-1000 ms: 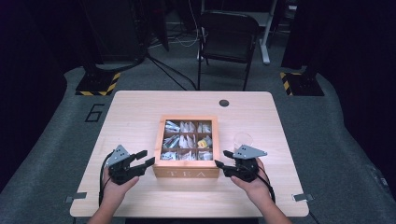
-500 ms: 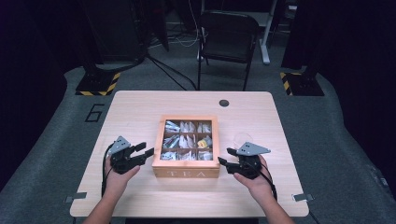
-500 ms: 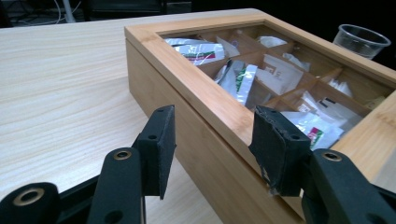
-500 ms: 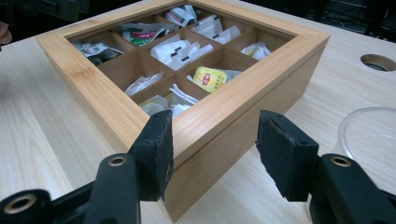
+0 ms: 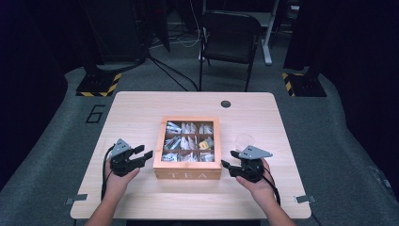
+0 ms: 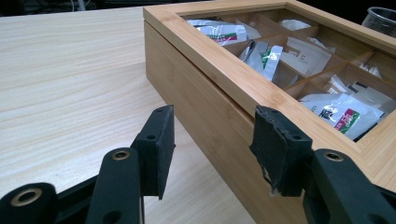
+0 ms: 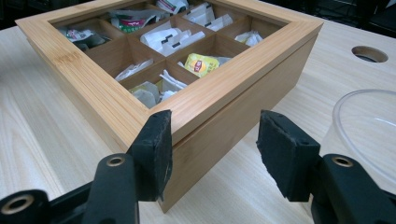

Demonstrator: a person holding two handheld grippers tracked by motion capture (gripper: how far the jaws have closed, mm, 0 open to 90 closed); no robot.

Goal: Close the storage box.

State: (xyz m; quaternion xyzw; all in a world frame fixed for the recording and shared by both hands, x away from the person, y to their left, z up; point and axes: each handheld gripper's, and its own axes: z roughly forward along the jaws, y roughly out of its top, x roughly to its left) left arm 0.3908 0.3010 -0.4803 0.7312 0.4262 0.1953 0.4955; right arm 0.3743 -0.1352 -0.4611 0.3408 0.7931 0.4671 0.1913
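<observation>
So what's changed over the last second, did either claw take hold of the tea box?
No grab yet. The left claw and right claw shifted only slightly and sit open on either side of the tea box, jaws near its front corners. The box, its tea bags and the clear cup stayed put.

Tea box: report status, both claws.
Left claw open at tea box left side. Right claw open at right front corner. Lid closed. Clear cup beside right claw.

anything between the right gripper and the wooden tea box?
No, just bare light wood table. In the high view the right gripper sits beside the square bamboo tea box, its jaws open near the front right corner.
</observation>
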